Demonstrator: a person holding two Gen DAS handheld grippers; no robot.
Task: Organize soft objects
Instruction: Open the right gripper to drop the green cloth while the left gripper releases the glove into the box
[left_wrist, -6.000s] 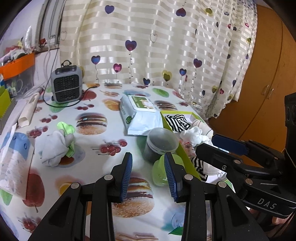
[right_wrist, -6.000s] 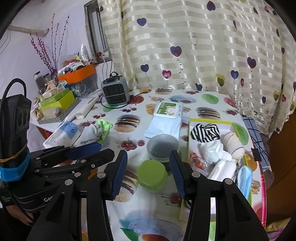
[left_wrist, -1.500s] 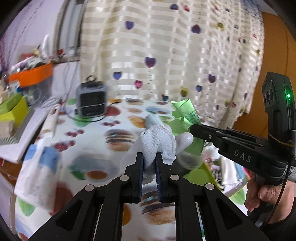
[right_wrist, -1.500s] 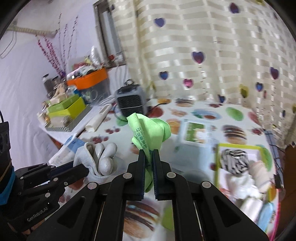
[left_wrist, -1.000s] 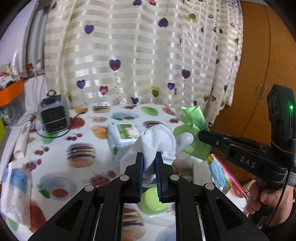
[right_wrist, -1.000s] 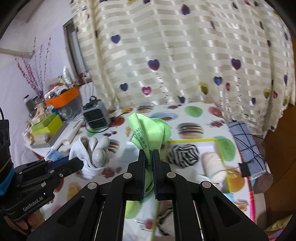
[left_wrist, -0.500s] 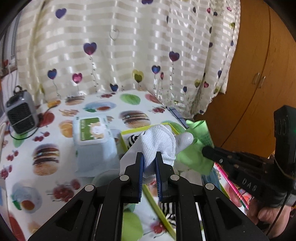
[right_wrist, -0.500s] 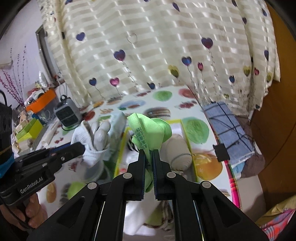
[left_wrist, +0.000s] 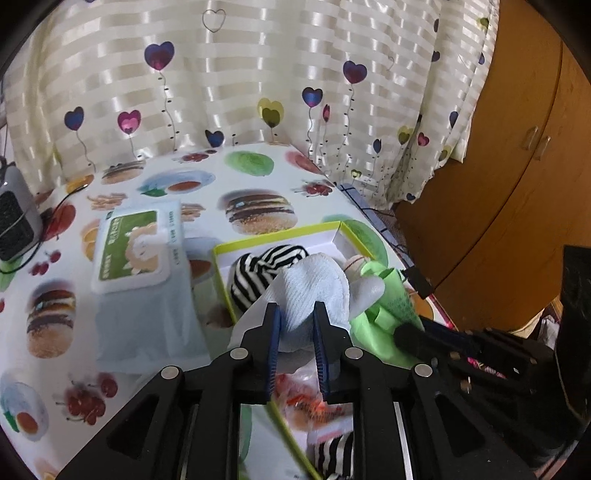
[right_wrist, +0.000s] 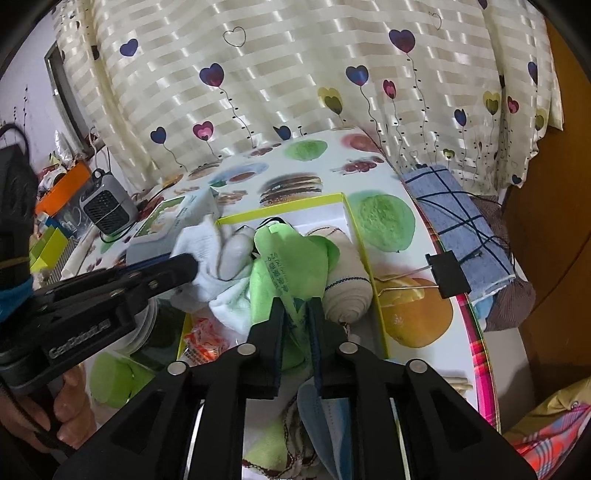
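While both grippers hang side by side over the yellow-rimmed box (right_wrist: 364, 254), each has a soft thing between its fingers. The left gripper (left_wrist: 297, 317) has the white glove (left_wrist: 314, 291) between its blue pads, and its fingers have just been easing apart; the cloth still fills the gap and touches both pads. The right gripper (right_wrist: 297, 312) has the green cloth (right_wrist: 291, 262) between its fingers, which have likewise just been parting a little; only a thin fold runs through that gap, and whether the pads still press it I cannot tell. Glove and cloth touch each other above the box.

Inside the box lie a black-and-white striped piece (left_wrist: 258, 273), a rolled beige sock (right_wrist: 347, 284) just beside the green cloth, an orange-printed wrapper (right_wrist: 201, 341) and a blue face mask (right_wrist: 325, 417) near the close end. Little bare floor shows in the box.

Left of the box on the counter (left_wrist: 255, 177) lies a pack of wet wipes (left_wrist: 133, 251), touching or nearly touching the box's wall, with a small grey heater (right_wrist: 107, 205) farther off and a green lid (right_wrist: 110, 373) near the person's hand (right_wrist: 55, 410). Right of the box, a black binder clip (right_wrist: 448, 275) sits at the counter's edge beside a blue checked cloth (right_wrist: 461, 221). The far counter toward the heart-print curtain (left_wrist: 258, 74) is open.
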